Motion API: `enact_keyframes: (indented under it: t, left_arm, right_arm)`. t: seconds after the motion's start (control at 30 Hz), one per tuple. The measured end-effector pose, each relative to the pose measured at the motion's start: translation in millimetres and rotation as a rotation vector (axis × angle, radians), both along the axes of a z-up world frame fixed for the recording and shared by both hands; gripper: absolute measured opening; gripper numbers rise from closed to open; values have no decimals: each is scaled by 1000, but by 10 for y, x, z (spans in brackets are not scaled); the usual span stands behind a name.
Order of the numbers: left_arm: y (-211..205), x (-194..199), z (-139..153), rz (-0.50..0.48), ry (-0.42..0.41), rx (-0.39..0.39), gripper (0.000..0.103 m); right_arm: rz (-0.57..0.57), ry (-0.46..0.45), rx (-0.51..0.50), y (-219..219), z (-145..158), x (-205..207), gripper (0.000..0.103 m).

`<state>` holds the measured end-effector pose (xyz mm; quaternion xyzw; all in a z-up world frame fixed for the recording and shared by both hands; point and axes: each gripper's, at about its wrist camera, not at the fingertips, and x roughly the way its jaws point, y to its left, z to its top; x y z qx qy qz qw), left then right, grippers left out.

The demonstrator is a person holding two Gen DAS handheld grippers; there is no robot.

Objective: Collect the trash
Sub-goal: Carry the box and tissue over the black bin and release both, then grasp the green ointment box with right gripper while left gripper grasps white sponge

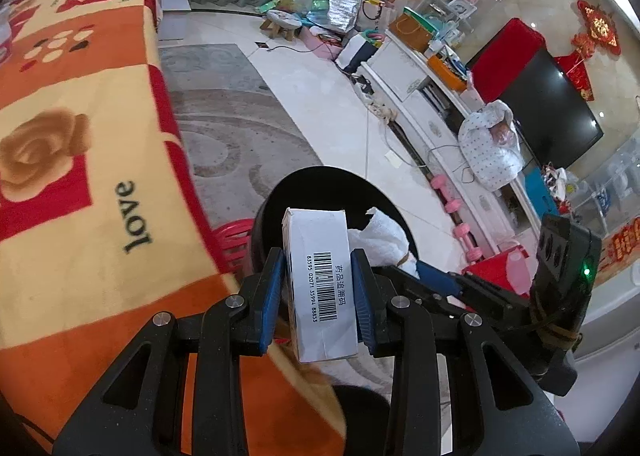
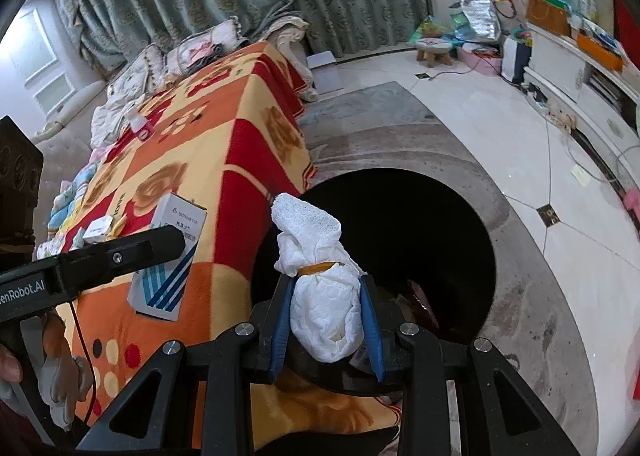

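Note:
My left gripper is shut on a white medicine box with a barcode, held above the near rim of a round black trash bin. My right gripper is shut on a crumpled white tissue wad with an orange band, held over the bin's near edge. The wad also shows in the left wrist view. The box and the left gripper's arm show at the left of the right wrist view, over the blanket.
An orange, red and yellow blanket covers the table beside the bin. Small white boxes lie on it. A red plastic stool stands by the bin. A grey rug lies under it. A white TV cabinet lines the wall.

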<state>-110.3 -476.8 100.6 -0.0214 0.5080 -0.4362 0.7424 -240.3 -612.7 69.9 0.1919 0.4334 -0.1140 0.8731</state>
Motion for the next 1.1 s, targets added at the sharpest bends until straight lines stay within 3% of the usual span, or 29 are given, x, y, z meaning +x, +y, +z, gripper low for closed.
enact_keyframes:
  t: [0.1,0.27,0.5,0.77,1.1]
  left_arm:
    - [-45,12,-6,1,14,-19,33]
    - [-58,8,-11,8,36,-54,50]
    - [31,-15,14,25,3,-17,50]
    - [346,17,35,115,-91,56,50]
    - [901,16,-37,191,-169,153,50]
  right_arm:
    - [-20,0,5,-61,-2,-22,31]
    - [-57,-4,20,-143,13,-53,39]
    - [-60,6,30,-136,-7,-25,41]
    - [-28,17,41,-16,-49,50,41]
    - [69,33,51,426,-67,293,42]
